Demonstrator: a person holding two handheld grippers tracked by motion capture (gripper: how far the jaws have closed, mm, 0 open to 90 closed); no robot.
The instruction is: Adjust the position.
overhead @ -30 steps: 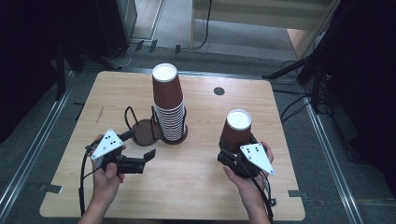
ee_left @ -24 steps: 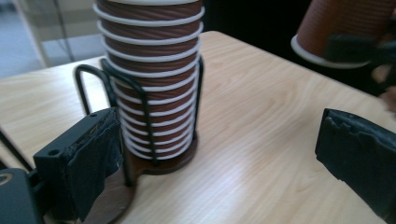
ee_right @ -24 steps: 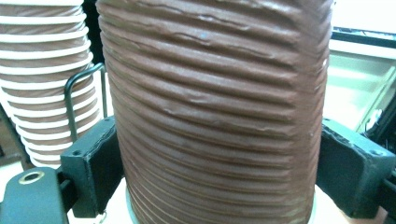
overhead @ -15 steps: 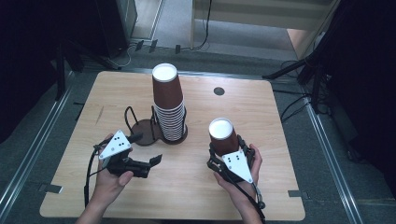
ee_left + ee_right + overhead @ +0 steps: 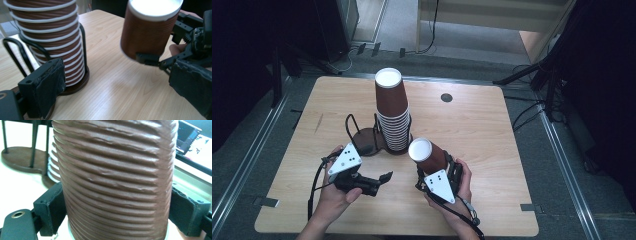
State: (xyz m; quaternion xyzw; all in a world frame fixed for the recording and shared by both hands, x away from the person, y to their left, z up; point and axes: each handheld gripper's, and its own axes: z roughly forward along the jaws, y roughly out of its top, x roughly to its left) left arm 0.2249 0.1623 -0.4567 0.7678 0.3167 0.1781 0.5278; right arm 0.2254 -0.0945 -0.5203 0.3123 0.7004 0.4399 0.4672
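High view: right gripper (image 5: 439, 167) clamped on 1 brown ribbed paper cup (image 5: 426, 155), upside down and tilted, held just above the light wooden table (image 5: 482, 130), near the tall stack of matching brown cups (image 5: 391, 112) in the black wire holder (image 5: 362, 137). Left gripper (image 5: 377, 181) empty, fingers (image 5: 45, 87) spread wide, aimed at the held cup. Probably a handover or a re-grip; best done by closing the left fingers squarely on the ribbed wall, gently enough not to crush, releasing the right only once secure, keeping clear of the stack.
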